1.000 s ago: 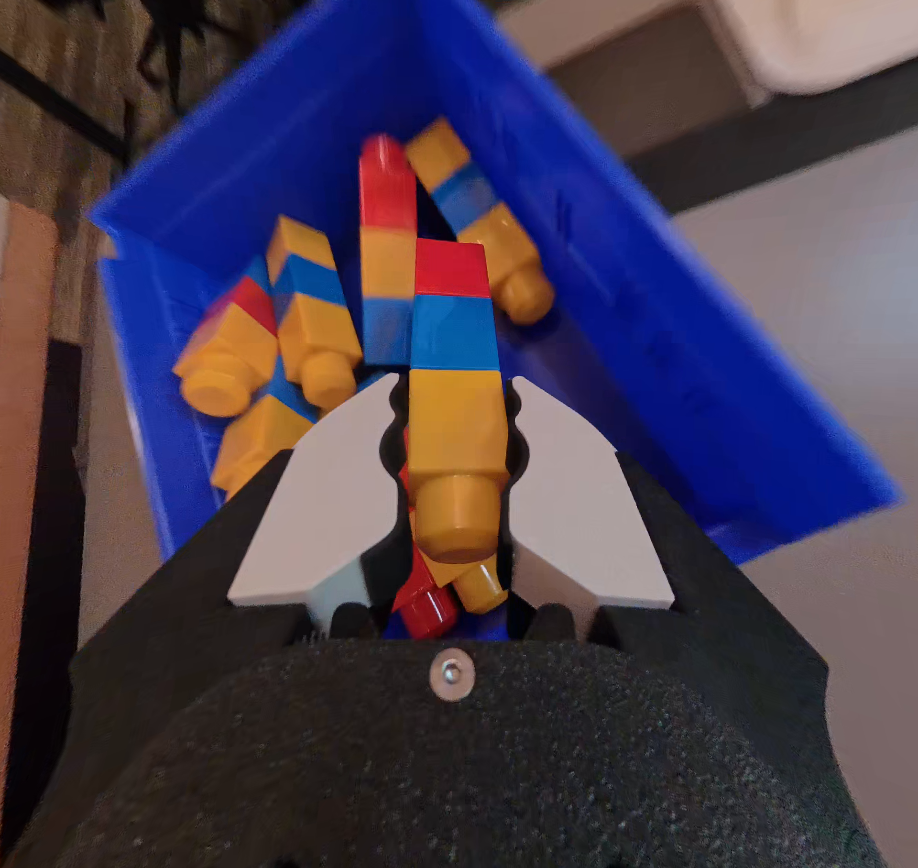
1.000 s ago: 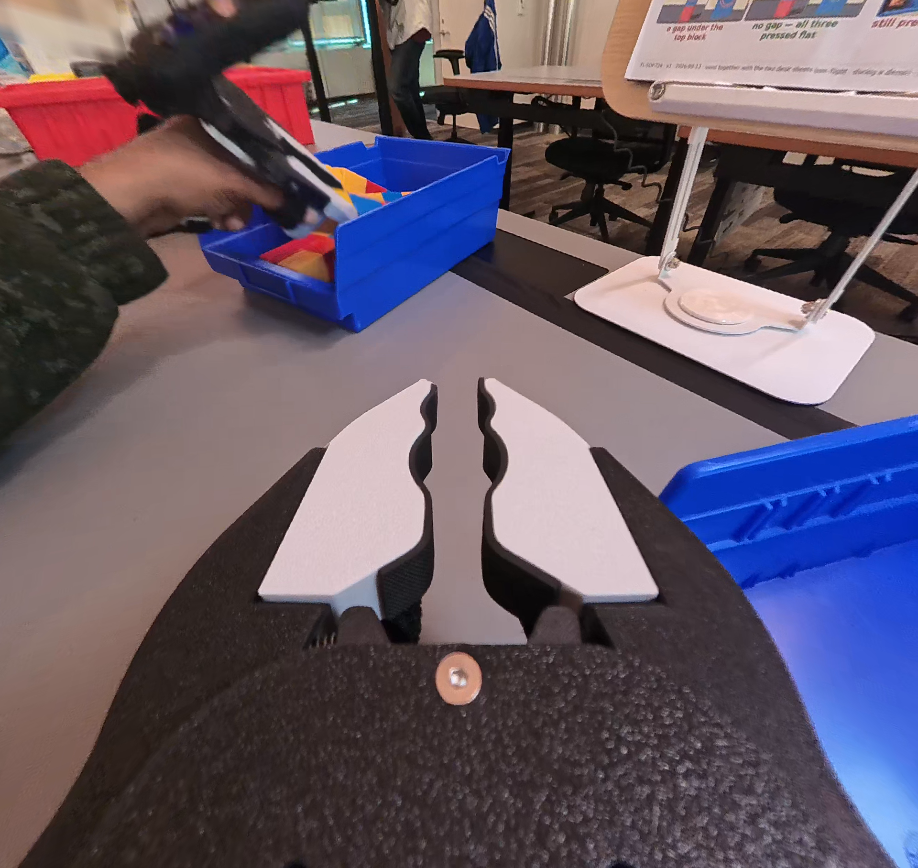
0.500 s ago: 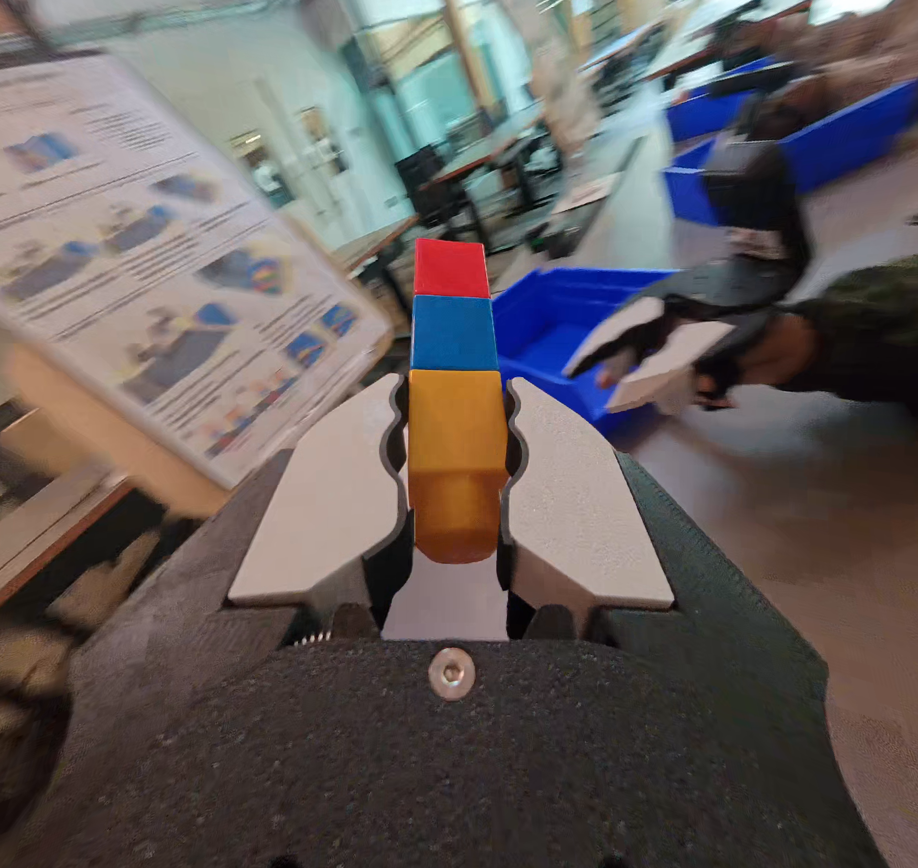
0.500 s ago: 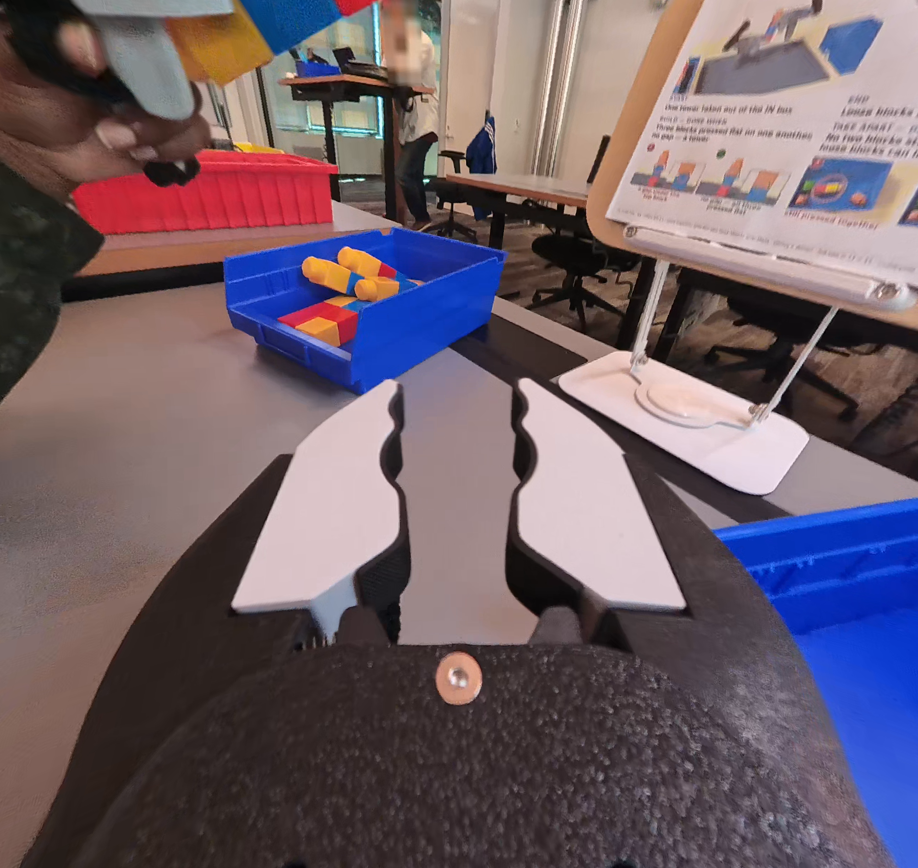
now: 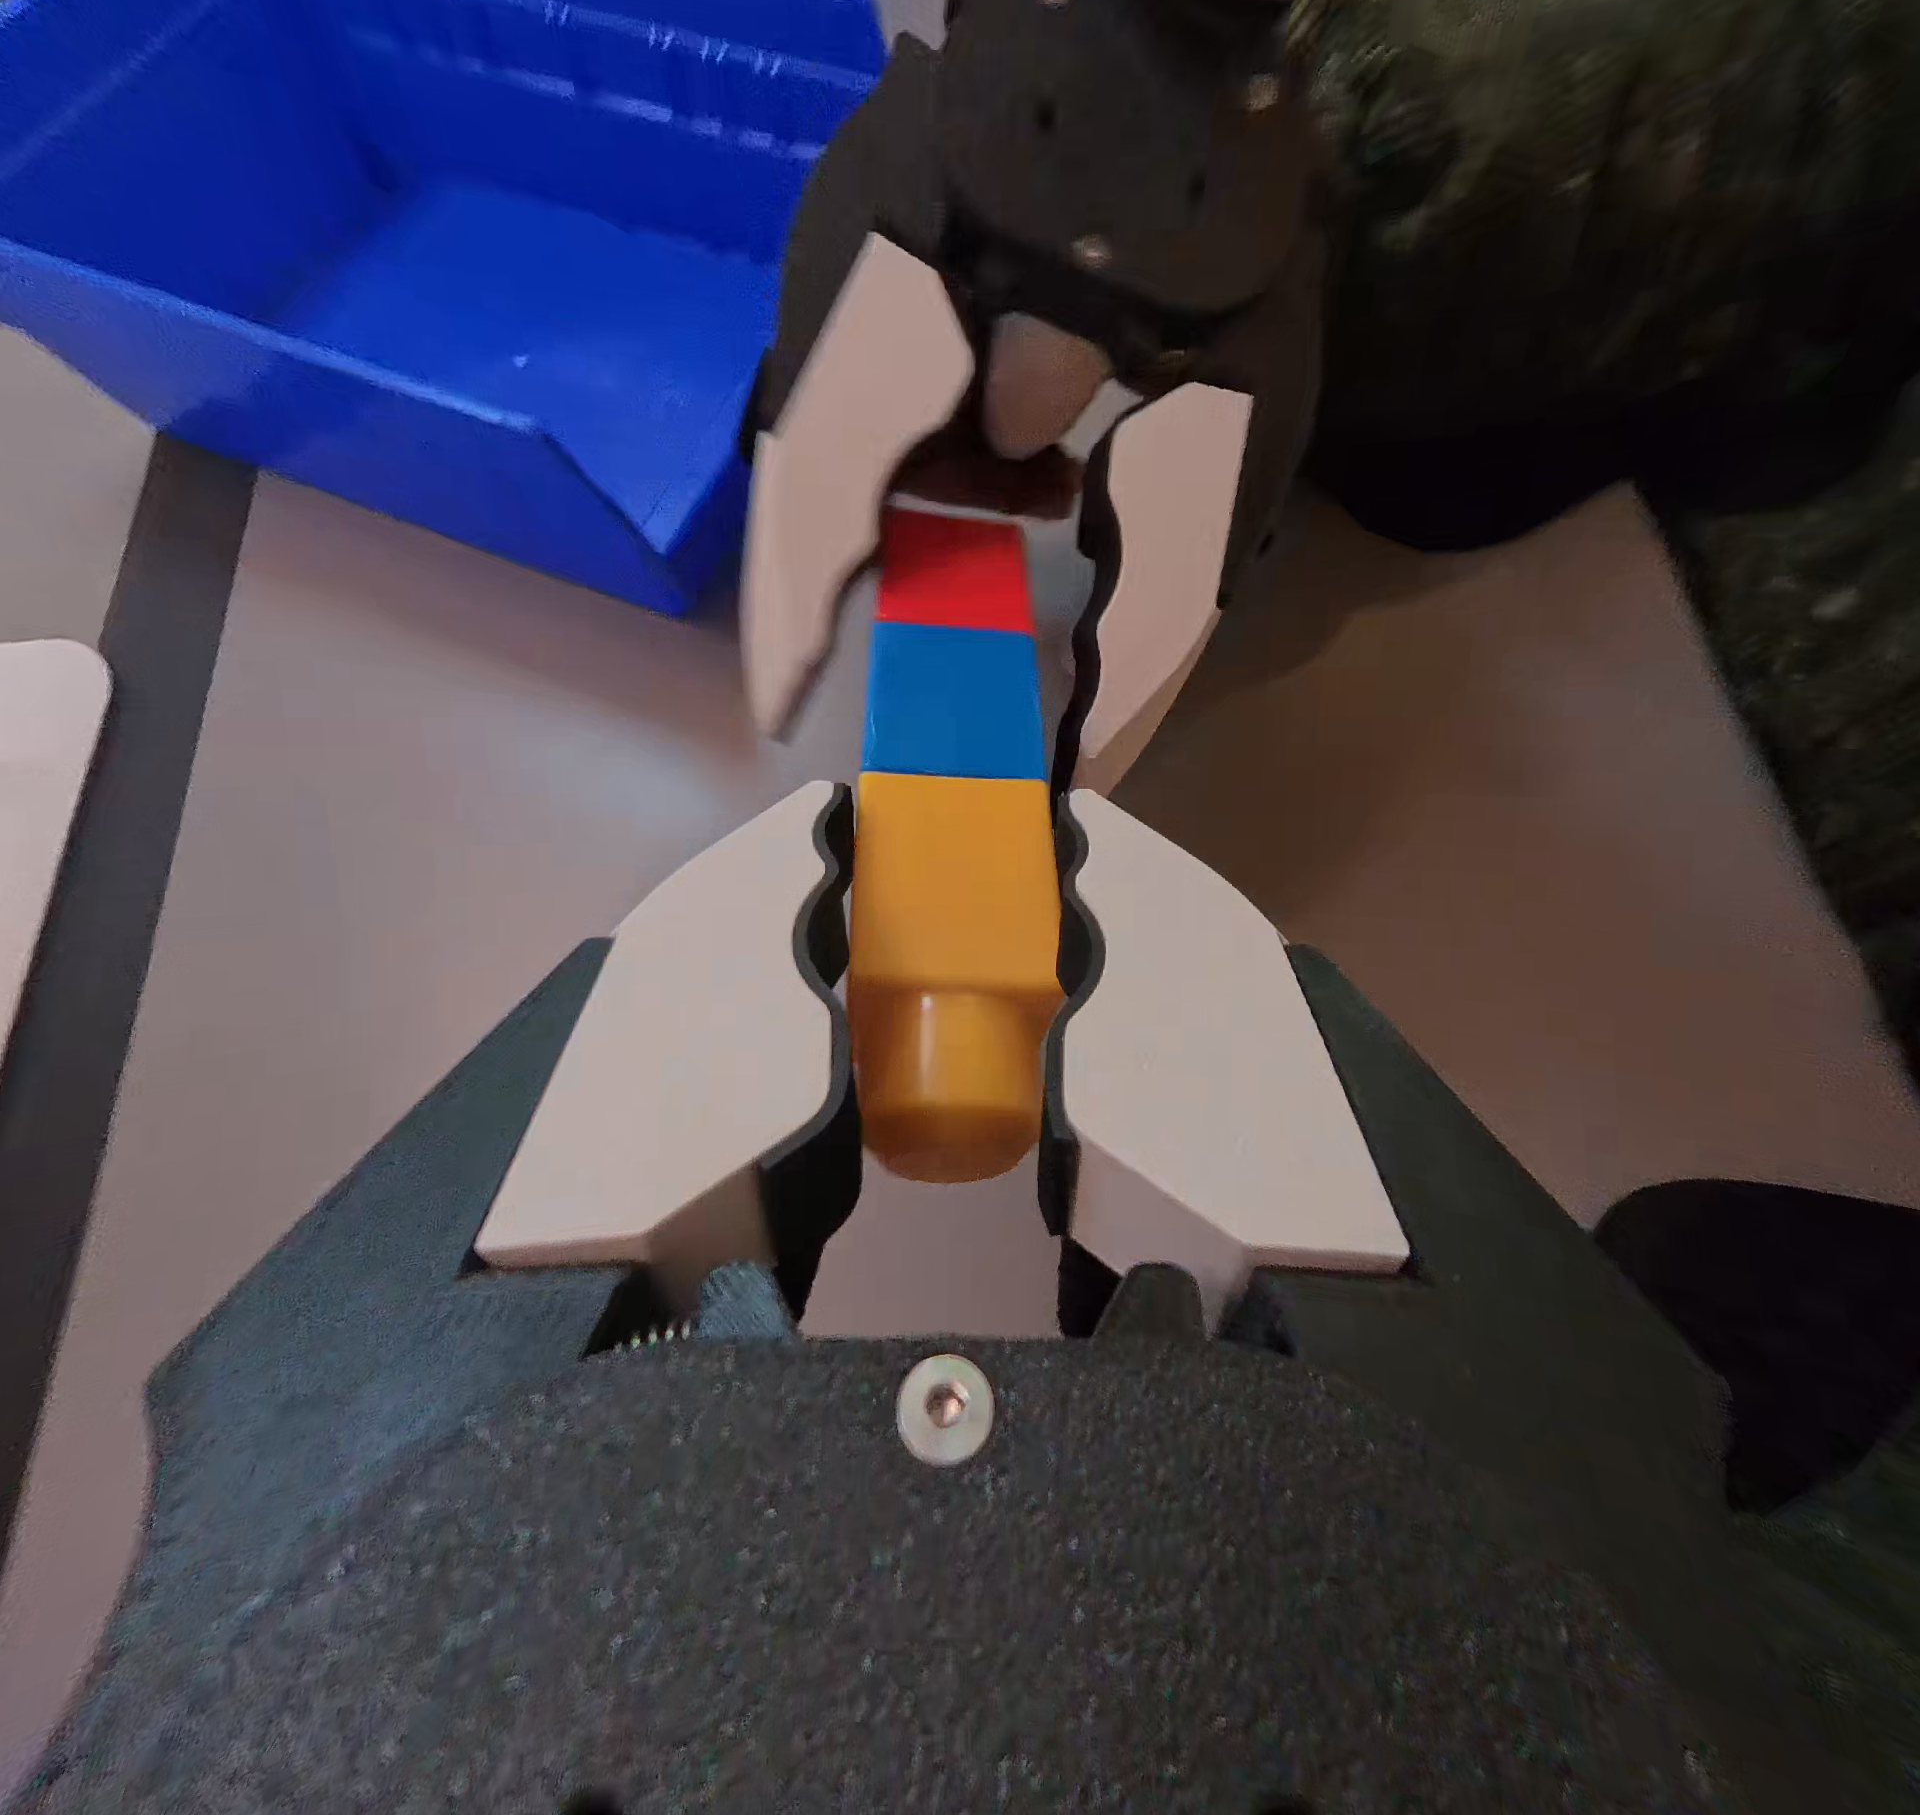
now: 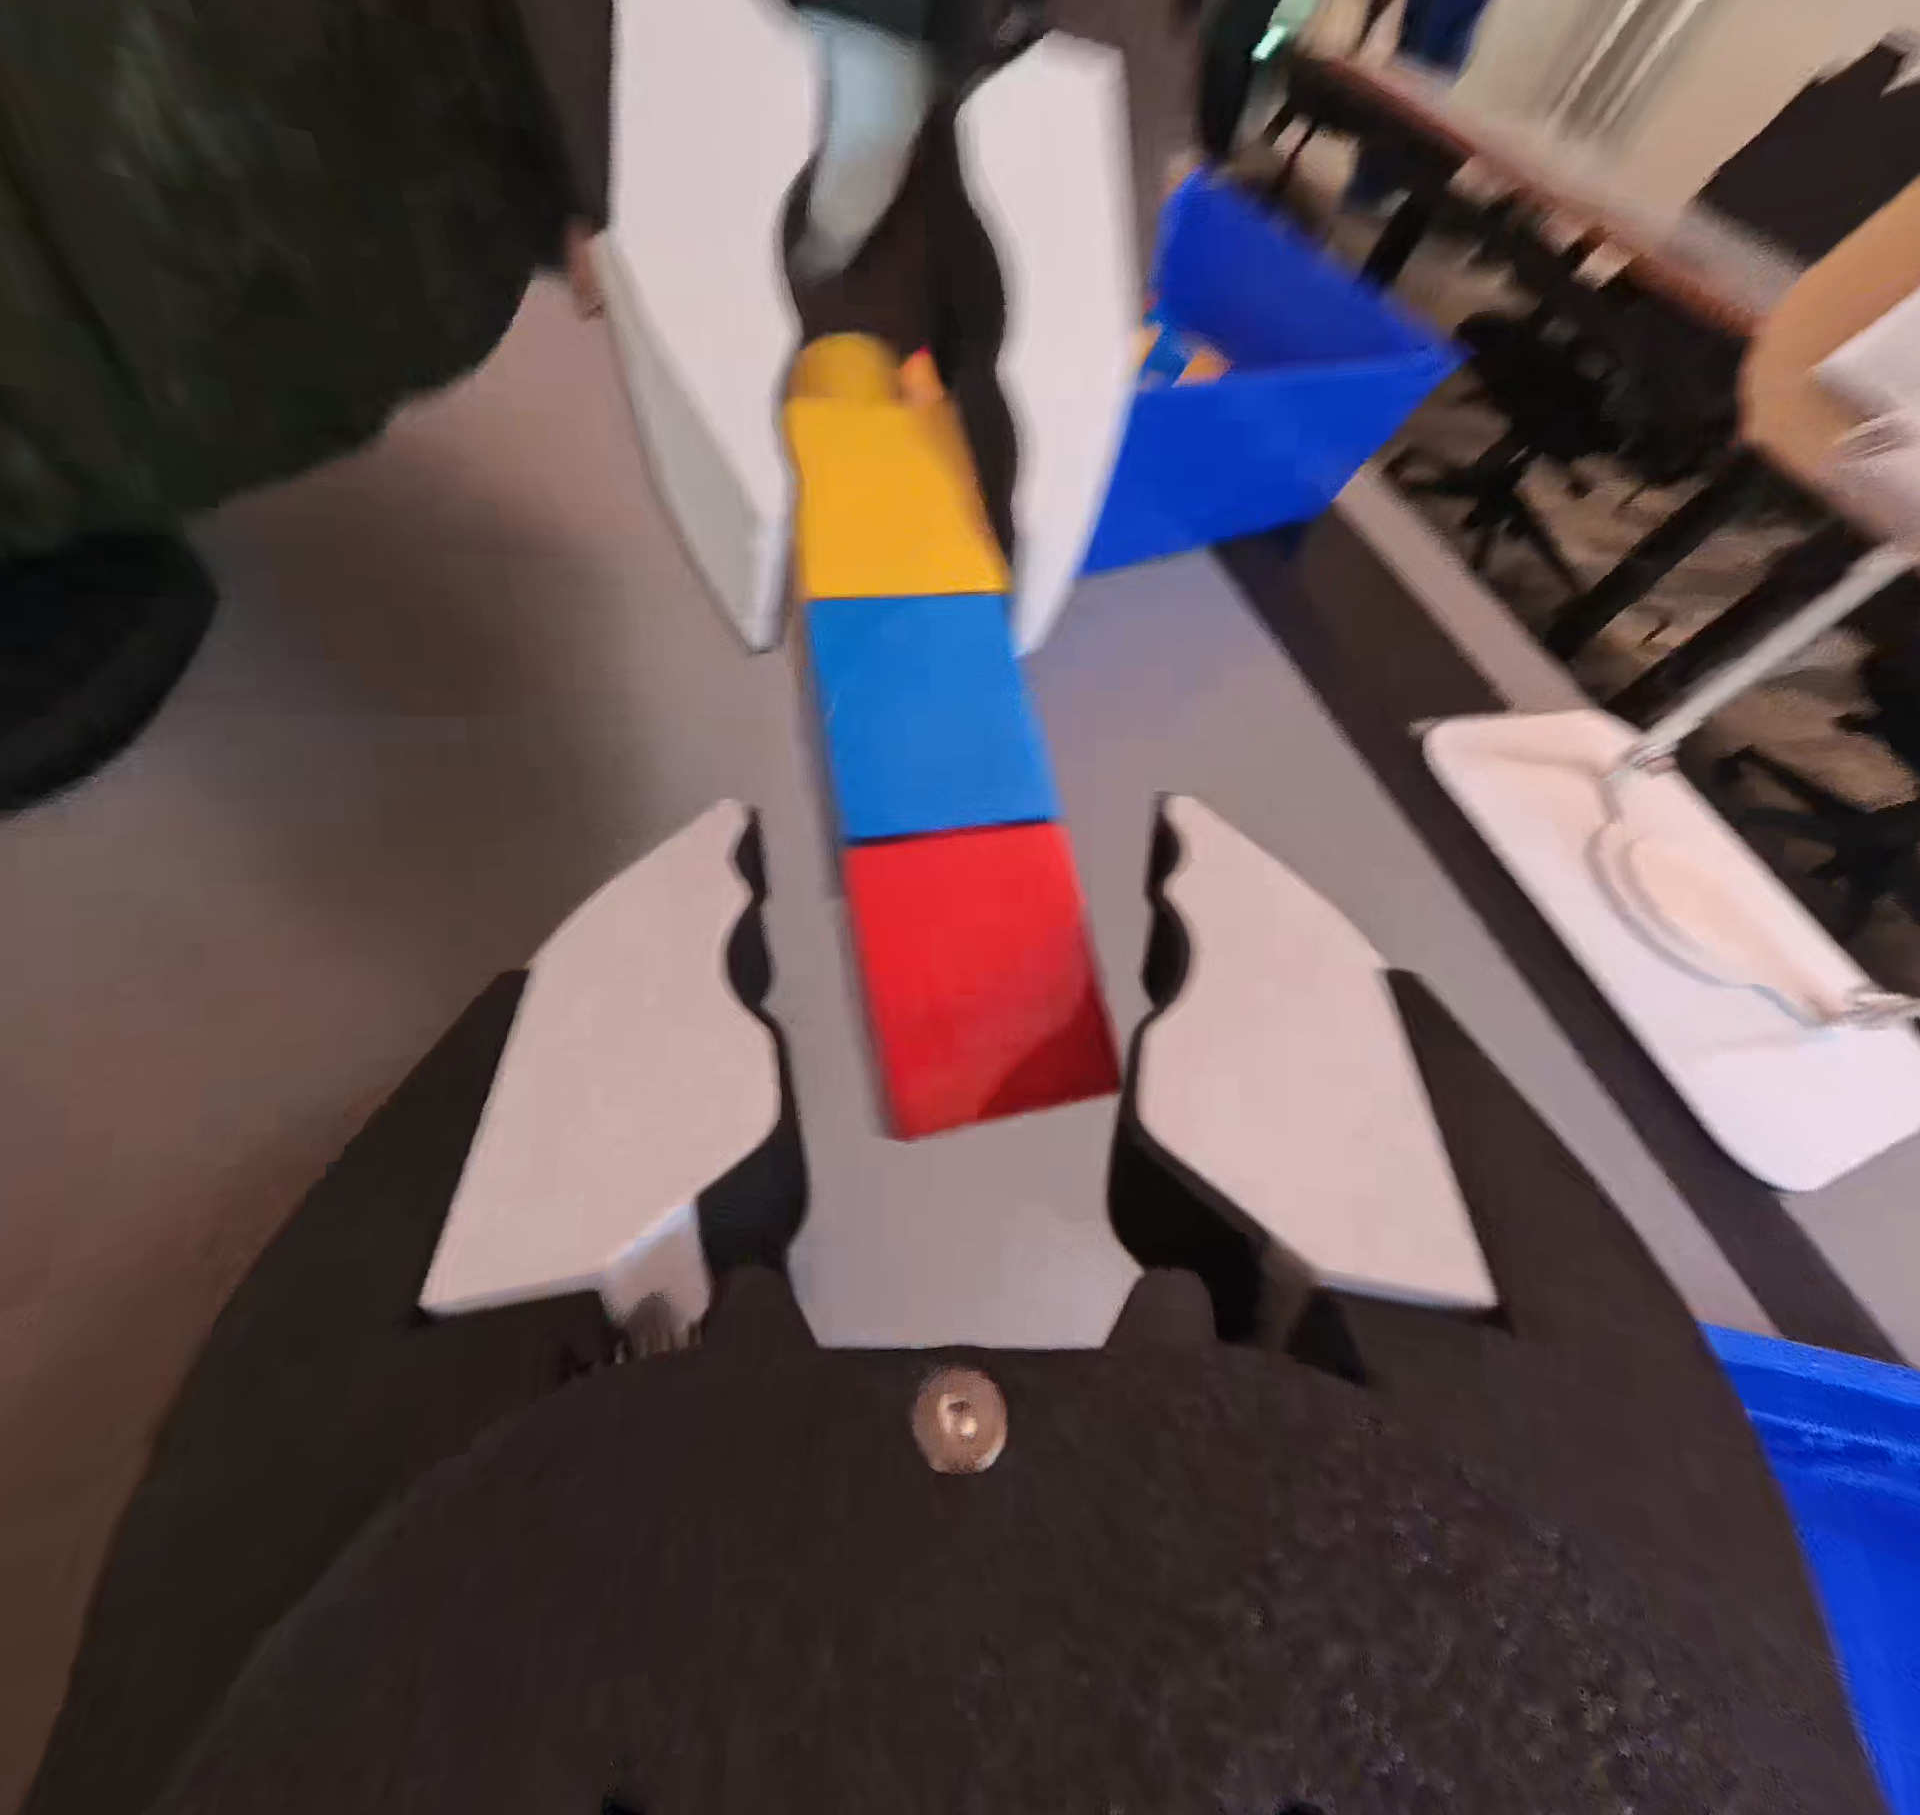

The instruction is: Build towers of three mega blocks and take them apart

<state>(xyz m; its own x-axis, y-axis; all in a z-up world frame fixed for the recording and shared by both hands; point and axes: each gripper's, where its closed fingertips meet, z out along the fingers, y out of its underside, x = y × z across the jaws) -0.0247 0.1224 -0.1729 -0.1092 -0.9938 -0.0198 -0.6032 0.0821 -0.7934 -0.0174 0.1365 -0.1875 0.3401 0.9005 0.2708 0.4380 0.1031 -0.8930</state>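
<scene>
A three-block tower, yellow [image 5: 951,892], blue [image 5: 951,695] and red [image 5: 956,570], is held level above the grey table. My left gripper [image 5: 951,799] is shut on the yellow end, stud toward the camera. My right gripper [image 5: 935,742] faces it, open, its fingers on either side of the red and blue blocks without touching them. In the right wrist view my right gripper [image 6: 953,815] is open around the red block [image 6: 977,976], and the left gripper [image 6: 891,638] clamps the yellow block [image 6: 894,498] beyond the blue one [image 6: 930,716].
An empty blue bin [image 5: 312,383] stands behind the right gripper at the left. Another blue bin [image 6: 1247,456] holding blocks stands behind the left gripper. A white stand base [image 6: 1662,934] is on the right, across a dark gap. A green sleeve [image 5: 1558,207] fills the upper right. My left and right fingertips are right by each other.
My left gripper lifted the tower out of the bin of blocks and swung it to mid-table. My right gripper opened wider and moved up around the red end.
</scene>
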